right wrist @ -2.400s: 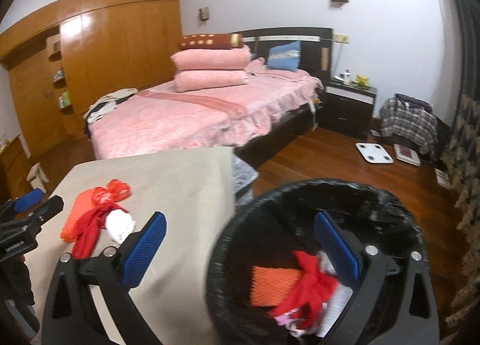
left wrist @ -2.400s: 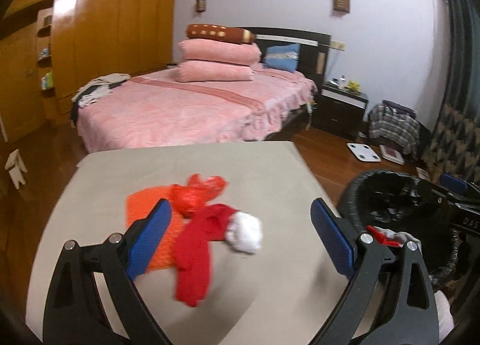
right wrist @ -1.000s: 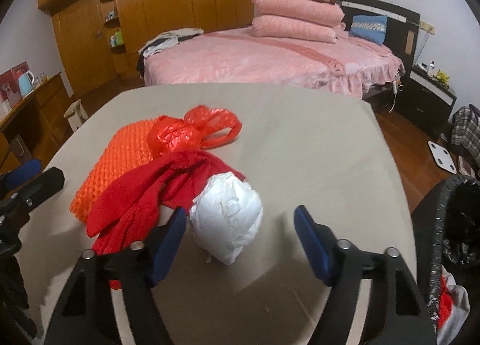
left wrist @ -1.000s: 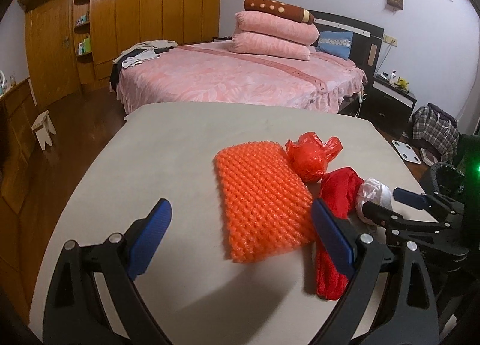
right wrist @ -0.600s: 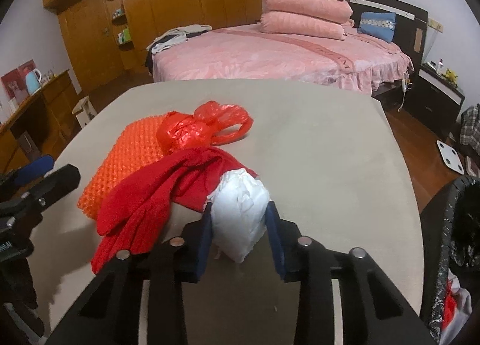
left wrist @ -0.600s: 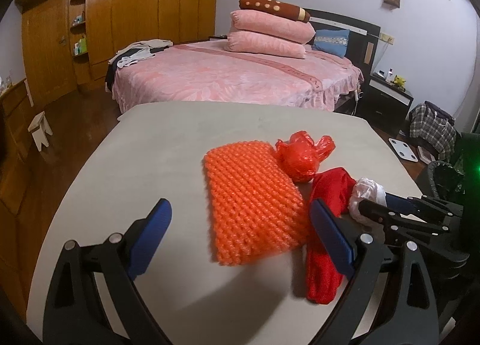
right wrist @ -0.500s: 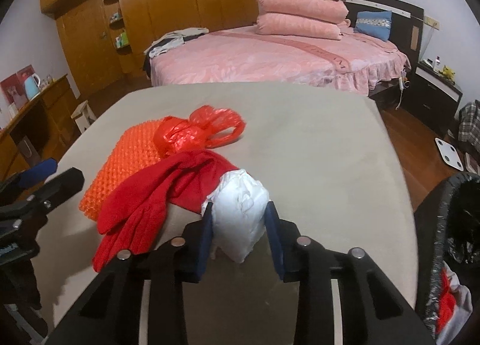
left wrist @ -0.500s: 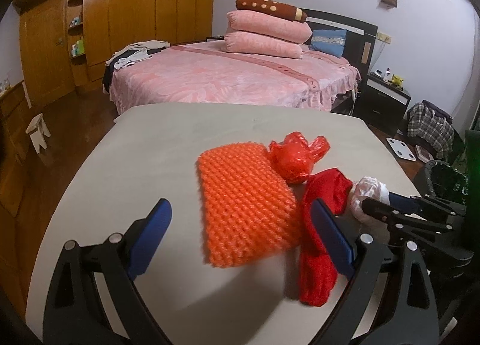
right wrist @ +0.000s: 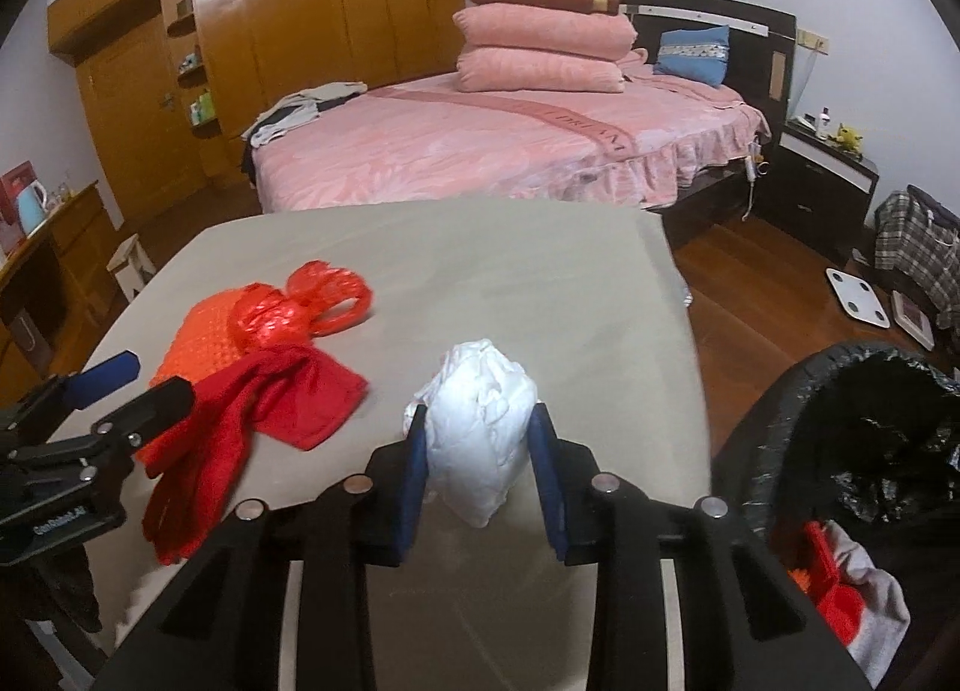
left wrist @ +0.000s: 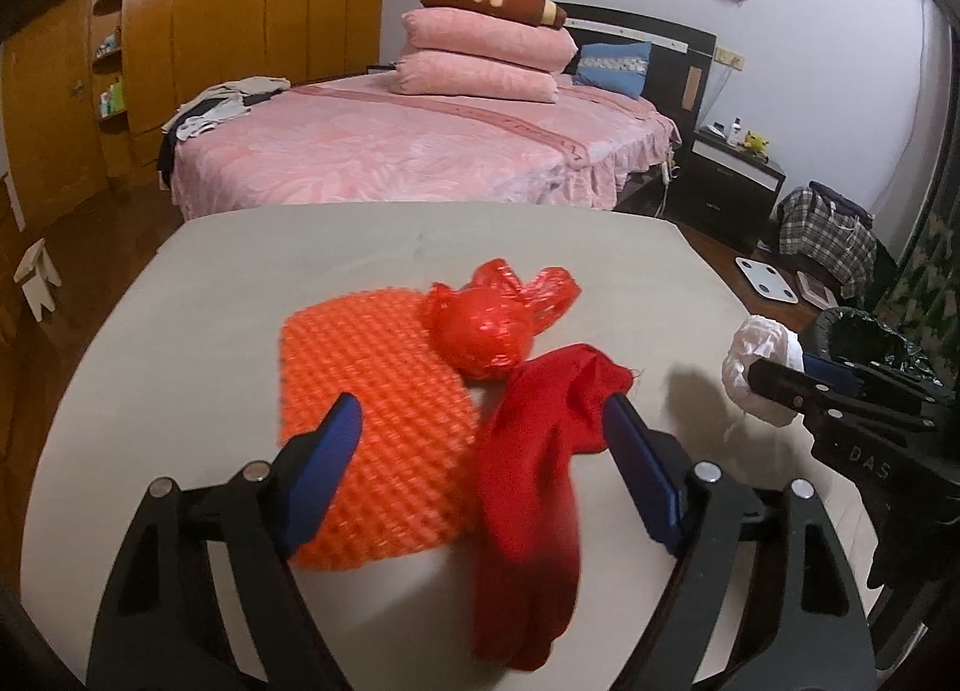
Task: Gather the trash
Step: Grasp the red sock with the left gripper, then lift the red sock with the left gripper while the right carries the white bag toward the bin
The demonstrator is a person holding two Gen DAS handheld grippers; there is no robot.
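Right tongs [right wrist: 480,451] clamp white wad [right wrist: 480,433]; left tongs [left wrist: 480,451] closing over red cloth [left wrist: 534,451].

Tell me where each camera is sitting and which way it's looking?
Left wrist view: sits on the left gripper, looking forward and down over the table at the orange mesh pad and red cloth; its closing blue fingers straddle both.
Right wrist view: sits on the right gripper, facing the same way; its fingers pinch the white wad, with the black bin at right.
Both share the table, the red bag, the bed, and each other's gripper.
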